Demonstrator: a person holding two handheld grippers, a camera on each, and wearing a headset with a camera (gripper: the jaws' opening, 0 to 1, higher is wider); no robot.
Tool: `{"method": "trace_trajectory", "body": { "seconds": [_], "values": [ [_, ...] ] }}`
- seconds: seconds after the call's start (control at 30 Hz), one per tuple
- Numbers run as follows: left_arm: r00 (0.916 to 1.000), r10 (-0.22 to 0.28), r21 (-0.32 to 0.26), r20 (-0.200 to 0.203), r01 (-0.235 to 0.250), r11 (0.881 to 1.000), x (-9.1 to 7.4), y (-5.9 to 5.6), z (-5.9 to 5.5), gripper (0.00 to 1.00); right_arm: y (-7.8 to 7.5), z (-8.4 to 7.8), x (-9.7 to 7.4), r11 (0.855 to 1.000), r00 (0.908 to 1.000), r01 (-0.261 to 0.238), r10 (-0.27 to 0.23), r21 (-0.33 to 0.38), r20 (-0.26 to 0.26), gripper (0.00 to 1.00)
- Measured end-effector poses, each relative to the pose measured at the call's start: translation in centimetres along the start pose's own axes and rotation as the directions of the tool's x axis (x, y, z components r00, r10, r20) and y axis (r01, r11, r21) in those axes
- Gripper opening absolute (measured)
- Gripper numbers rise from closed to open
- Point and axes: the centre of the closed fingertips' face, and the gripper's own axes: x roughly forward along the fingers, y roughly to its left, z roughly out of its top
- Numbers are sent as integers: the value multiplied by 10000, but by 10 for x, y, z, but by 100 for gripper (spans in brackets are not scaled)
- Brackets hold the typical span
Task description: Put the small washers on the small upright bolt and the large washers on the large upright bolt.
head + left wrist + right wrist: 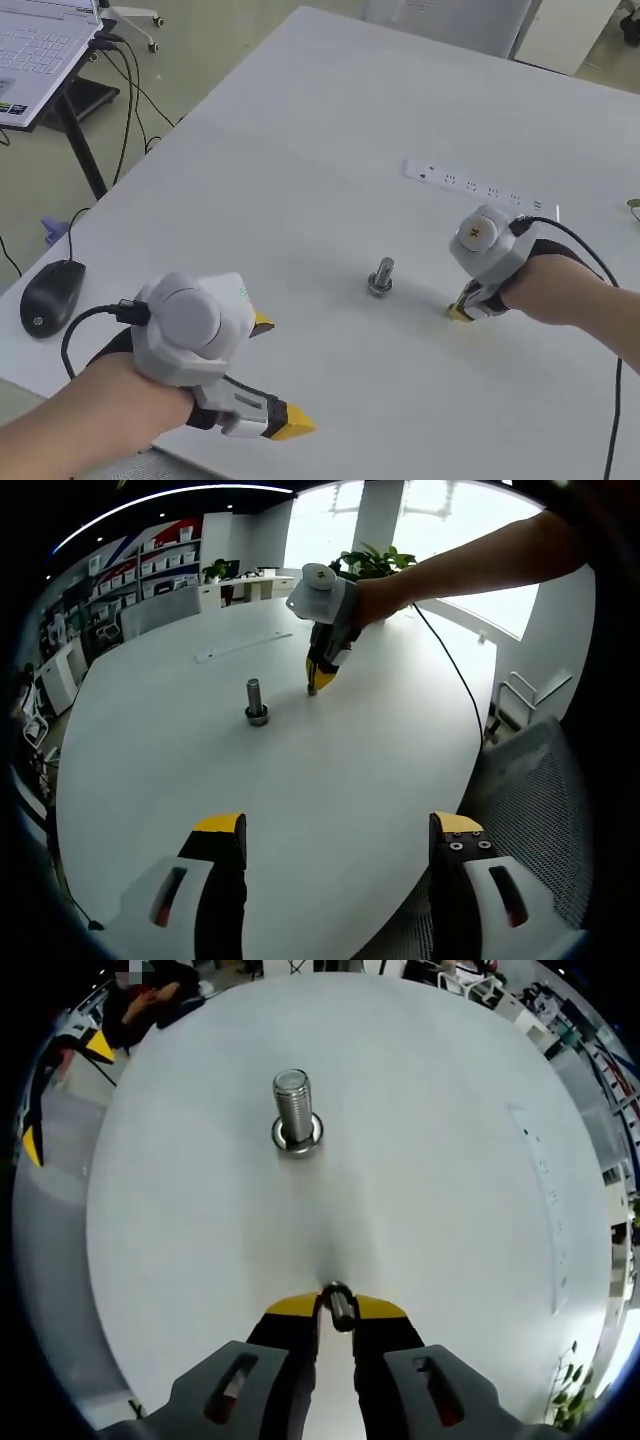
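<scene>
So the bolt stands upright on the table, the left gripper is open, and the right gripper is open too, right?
Not quite. The right gripper is shut on a small metal piece, as the right gripper view shows. The rest holds: the bolt stands upright and the left gripper is open.

Bright, even light over my tabletop (300,150); shadows soft; windows (455,520) blown white; gripper views bend at edges.

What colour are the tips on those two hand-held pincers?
Yellow on both the left gripper and the right gripper; clearest in the left gripper view.
</scene>
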Motion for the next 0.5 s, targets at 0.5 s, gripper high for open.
{"method": "trace_trajectory", "body": {
  "seconds": [0.5],
  "values": [
    [9999,123,-39,45,-123,9999,-3,2,1,75,-1,4,3,9998,9999,-51,54,-210,128,24]
  ]
}}
